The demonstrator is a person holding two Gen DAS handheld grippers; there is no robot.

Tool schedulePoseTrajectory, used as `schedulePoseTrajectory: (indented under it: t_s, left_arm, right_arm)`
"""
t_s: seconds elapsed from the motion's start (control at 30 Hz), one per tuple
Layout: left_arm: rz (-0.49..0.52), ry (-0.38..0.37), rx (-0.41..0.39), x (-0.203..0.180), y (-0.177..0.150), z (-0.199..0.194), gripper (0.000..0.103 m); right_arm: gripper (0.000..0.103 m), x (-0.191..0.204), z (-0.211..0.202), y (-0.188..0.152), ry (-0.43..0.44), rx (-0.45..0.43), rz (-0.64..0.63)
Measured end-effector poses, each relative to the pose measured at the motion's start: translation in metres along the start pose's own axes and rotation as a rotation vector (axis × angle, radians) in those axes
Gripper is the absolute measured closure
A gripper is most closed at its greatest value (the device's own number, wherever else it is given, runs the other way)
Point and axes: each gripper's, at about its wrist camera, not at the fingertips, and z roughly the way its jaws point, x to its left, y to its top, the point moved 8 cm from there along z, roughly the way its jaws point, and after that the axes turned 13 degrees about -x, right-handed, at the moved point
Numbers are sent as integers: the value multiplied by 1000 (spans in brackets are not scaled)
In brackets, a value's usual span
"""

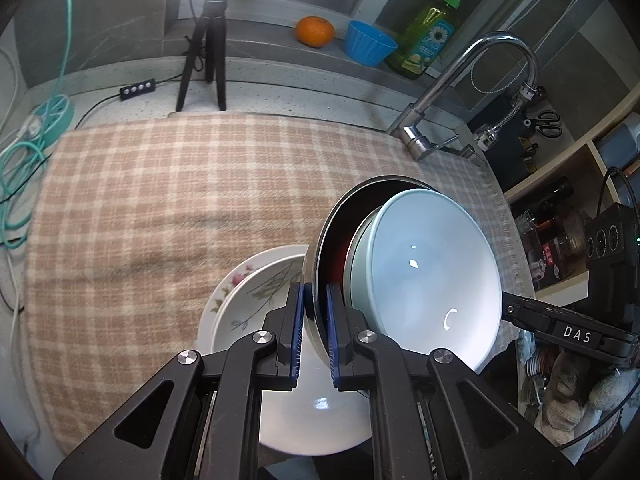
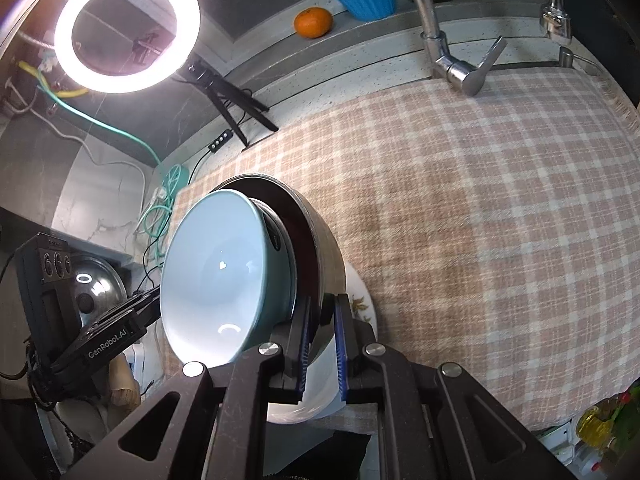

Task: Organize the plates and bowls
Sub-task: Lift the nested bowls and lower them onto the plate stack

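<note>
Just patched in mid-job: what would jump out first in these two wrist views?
The pale blue bowl nested in a dark metal bowl, lifted above the checked cloth, with the left gripper and right gripper each shut on the metal rim from opposite sides. Below them lies a flowered plate. A glaring ring light stands at the back of the counter.

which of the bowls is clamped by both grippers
The dark metal bowl: both grippers pinch its rim. The pale blue bowl just nests inside it, and the blue ribbed bowl sits on the ledge.

Checked cloth (image 1: 160, 200) (ring light (image 2: 127, 32) above)
</note>
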Motion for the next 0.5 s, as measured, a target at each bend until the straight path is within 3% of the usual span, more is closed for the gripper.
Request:
schedulePoseTrajectory:
  t_s: [0.5]
  left_arm:
    - [-38, 37, 29, 25, -27, -10, 94]
  right_arm:
    - [92, 13, 21, -40, -3, 91, -22]
